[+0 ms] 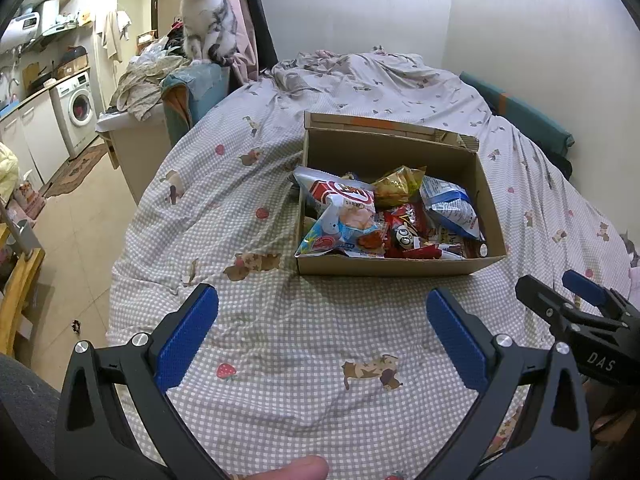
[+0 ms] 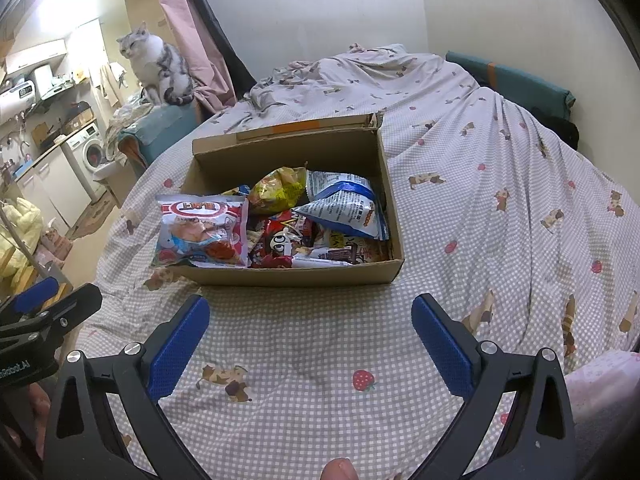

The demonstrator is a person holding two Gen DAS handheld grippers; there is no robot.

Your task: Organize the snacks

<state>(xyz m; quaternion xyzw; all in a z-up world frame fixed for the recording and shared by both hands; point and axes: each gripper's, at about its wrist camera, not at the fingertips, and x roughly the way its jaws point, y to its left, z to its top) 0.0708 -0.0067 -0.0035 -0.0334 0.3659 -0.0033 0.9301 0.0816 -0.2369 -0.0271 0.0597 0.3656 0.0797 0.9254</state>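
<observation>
A cardboard box [image 1: 384, 266] stands on the bed, full of snack bags. It also shows in the right wrist view [image 2: 296, 276]. A red and white shrimp-chip bag [image 1: 340, 208] hangs over the box's left edge; it also shows in the right wrist view [image 2: 202, 230]. A yellow bag [image 1: 398, 186], a blue and white bag [image 1: 450, 204] and a red bag [image 1: 404, 232] lie inside. My left gripper [image 1: 322, 300] is open and empty, just short of the box's near wall. My right gripper [image 2: 310, 306] is open and empty, also just short of that wall.
The bed has a checked sheet [image 1: 280, 340] with a rumpled quilt [image 1: 352, 68] at the far end. A grey and white cat [image 1: 206, 12] sits on a pile left of the bed. A washing machine [image 1: 78, 108] and cabinets stand far left. The wall runs along the right.
</observation>
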